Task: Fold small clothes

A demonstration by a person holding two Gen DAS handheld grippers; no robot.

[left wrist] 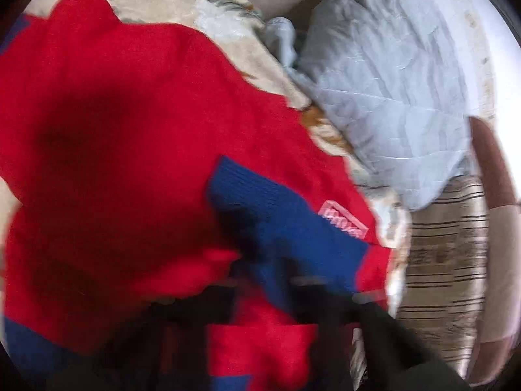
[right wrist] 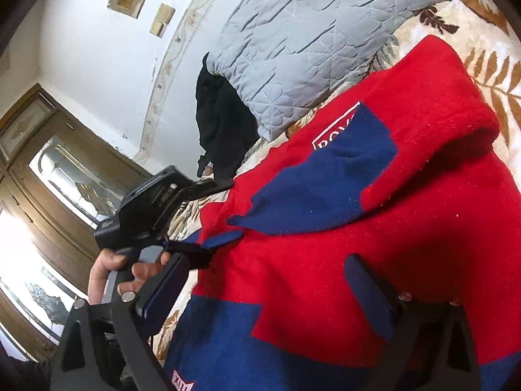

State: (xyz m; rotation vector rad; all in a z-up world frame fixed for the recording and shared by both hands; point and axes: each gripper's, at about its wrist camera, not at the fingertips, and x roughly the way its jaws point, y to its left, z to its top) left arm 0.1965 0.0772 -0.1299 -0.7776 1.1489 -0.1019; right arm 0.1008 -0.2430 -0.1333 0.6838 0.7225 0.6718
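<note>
Sweater (right wrist: 374, 195), red with blue panels, lies spread over the leaf-patterned bedspread (right wrist: 498, 75), near the grey quilted pillow (right wrist: 312, 42) at the far side; a flat soft surface suits folding, which is likely why it is laid out there. One sleeve or edge looks doubled over the body, its blue cuff (left wrist: 286, 224) lying across the red; I judge a fold is under way. The left gripper (right wrist: 208, 247) is closed, and in the right wrist view it seems to pinch the blue edge at the sweater's left side, probably to carry it across, though blur in its own view hides the contact; a hand (right wrist: 110, 277) holds its handle. The right gripper (right wrist: 270, 296) stands open, fingers astride the near red cloth, gripping nothing; perhaps it is placed to steady or take the hem.
</note>
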